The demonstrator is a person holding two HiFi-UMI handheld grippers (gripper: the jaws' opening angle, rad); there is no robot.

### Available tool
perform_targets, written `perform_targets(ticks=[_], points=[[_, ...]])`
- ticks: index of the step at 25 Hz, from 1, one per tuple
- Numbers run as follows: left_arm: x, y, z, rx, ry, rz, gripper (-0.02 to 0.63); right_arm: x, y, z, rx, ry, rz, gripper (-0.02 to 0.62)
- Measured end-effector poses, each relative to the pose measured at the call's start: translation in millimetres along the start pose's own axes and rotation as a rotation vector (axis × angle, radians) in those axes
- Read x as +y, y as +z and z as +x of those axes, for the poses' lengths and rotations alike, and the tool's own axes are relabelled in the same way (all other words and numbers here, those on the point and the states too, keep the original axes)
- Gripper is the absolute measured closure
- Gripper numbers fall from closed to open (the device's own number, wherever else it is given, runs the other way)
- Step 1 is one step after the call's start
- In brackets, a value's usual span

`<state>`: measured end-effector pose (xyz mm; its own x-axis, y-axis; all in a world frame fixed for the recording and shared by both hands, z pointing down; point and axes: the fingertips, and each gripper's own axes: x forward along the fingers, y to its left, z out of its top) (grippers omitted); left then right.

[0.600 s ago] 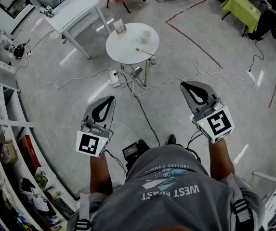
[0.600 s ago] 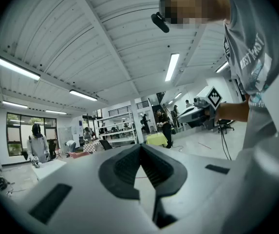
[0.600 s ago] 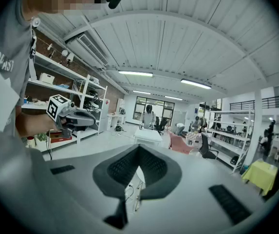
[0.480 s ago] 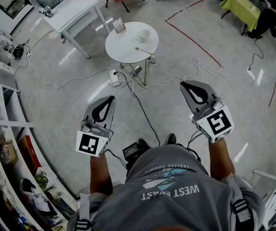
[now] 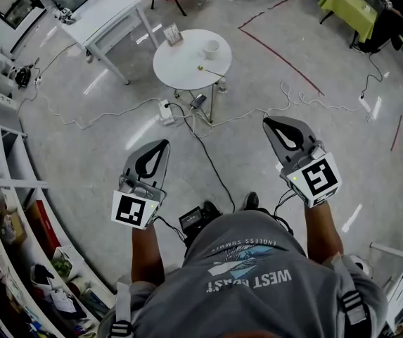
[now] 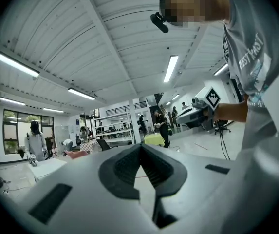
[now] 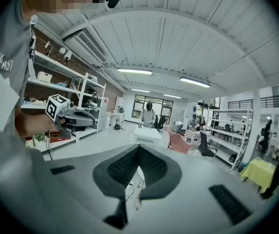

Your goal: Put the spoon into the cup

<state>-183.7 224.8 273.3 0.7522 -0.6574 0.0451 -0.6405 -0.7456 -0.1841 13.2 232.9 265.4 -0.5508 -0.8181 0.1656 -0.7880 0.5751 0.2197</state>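
Clenched tongs on both sides, gripping nothing: left tongs (image 5: 163, 144) and right tongs (image 5: 266, 122) carried out in front of the body, roughly level, with tips pressed together and only air between them in each gripper view. Probably held shut like this simply for the approach, with nothing within reach to take.

Standing well apart from the round white worktop (image 5: 176, 65), across open floor (image 5: 103, 146) and a tangle of cables (image 5: 187, 122) near its legs. Can make out the spoon (image 5: 212, 73) lying flat toward the worktop's near right side, bowl end inward and handle seemingly aimed at the rim, likely laid that way for a pinch from the edge. Cup (image 5: 211, 48) upright just beyond it, mouth up, near but not touching. Small stand-up card (image 5: 173, 36) at the far left rim, clear of both.

Judging the task as not yet begun: no contact with the spoon, no spoon in the cup. Next calls for closing in on the worktop, opening one pair of tongs and taking the thin handle low. Worth minding the cables underfoot.
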Motion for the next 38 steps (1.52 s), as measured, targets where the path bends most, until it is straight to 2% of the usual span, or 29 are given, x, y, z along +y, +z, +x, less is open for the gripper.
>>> perform_targets(ticks=[5,10,17,22,28,38], points=[[9,-3,-9,-0.010,-0.011,0.001,0.601,10,6,10,-0.016,-0.004,0.008,0.594],[18,-9,-14,-0.022,-0.034,-0.002,0.601,17,0,18,0.018,-0.037,0.084,0.594],[14,-15,-12,-0.031,-0.074,-0.015,0.601,17,-5,21,0.041,-0.054,0.090,0.594],[20,-14,1,-0.021,-0.060,-0.023,0.601,-4,-11,34,0.043,-0.061,0.119,0.594],[20,-15,24,0.020,-0.041,-0.018,0.601,-29,-9,55,0.009,-0.009,0.127,0.594],[21,-4,94,0.006,0.016,0.019,0.601,-95,-28,84,-0.003,0.076,0.144,0.594]])
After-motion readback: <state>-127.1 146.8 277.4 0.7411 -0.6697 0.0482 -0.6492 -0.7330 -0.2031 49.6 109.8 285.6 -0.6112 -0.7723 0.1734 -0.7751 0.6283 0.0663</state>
